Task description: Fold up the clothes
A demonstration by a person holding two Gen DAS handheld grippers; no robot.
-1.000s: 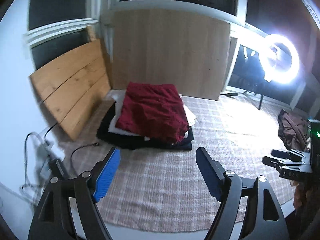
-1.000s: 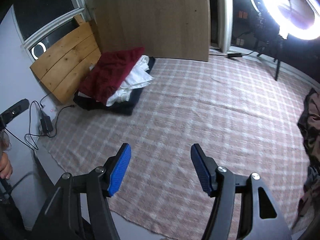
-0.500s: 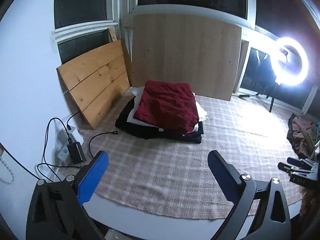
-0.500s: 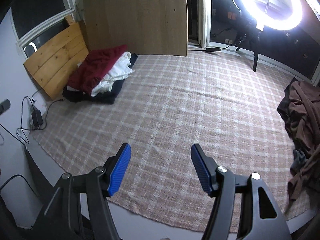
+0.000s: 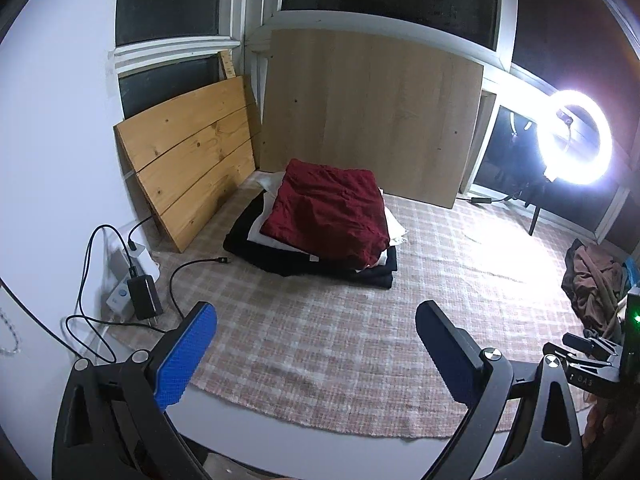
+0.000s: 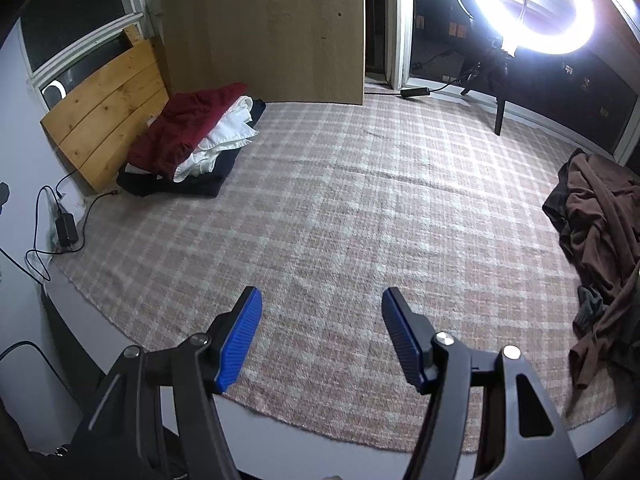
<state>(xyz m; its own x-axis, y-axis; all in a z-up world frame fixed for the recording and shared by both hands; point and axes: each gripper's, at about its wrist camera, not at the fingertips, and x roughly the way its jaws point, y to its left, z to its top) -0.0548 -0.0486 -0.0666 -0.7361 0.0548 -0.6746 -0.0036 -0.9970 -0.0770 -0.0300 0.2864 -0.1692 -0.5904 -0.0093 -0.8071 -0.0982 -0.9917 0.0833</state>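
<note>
The right hand-held gripper [image 6: 320,336] is hanging released over the bare checked rug [image 6: 340,208], nothing between its blue pads, and the heap of unfolded brown clothes [image 6: 596,232] is lying at the right edge of its frame, running top to bottom along the rug's border. The left hand-held gripper [image 5: 316,344] is standing spread wide and empty, facing the folded stack [image 5: 320,224] at its frame's centre, so the right hand is probably nearer the heap.
</note>
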